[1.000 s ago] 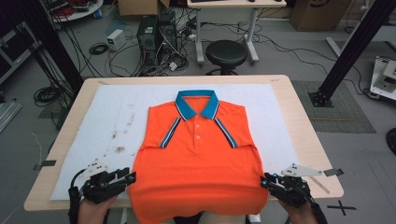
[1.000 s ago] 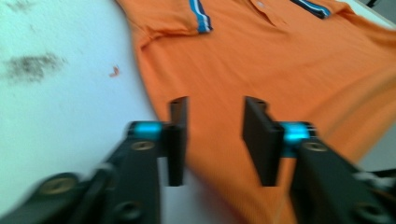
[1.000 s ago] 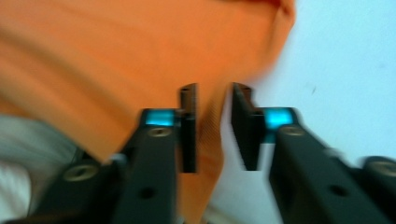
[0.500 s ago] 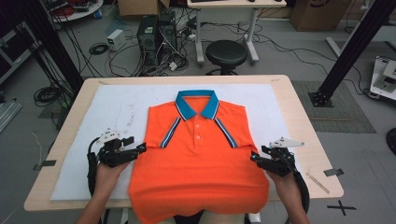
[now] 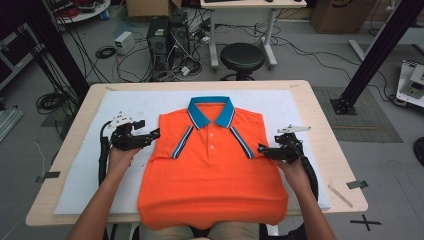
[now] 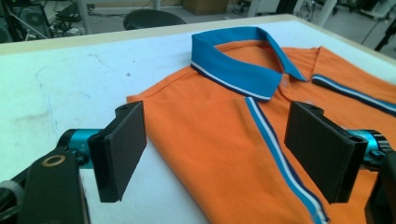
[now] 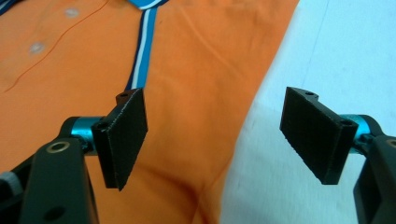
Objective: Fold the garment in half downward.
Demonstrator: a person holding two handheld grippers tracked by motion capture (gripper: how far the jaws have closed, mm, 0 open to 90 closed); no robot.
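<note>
High view: an orange polo shirt lies face up on a white mat that covers the wooden table, its blue collar toward the far edge and its hem hanging over the near edge at the person's lap. The sleeves are folded in, so the shirt shows straight side edges. The left gripper sits at the shirt's left shoulder edge, and the right gripper at the opposite side edge, slightly lower down the shirt.

Left gripper view: the jaws stand wide apart, having just been opening, with nothing pressed between the pads. The folded shoulder corner of the shirt lies in the gap between them; the blue collar with its white stripe sits beyond the jaws, and a blue-and-white shoulder stripe runs down toward the right-hand jaw.

Right gripper view: these jaws are also spread wide, having just been opening, and hold nothing. The shirt's side edge runs between them, orange cloth under the left-hand jaw and white mat under the right-hand one. Two buttons show beyond the left-hand jaw.

No brand, label or readable writing shows on the shirt or the grippers.
</note>
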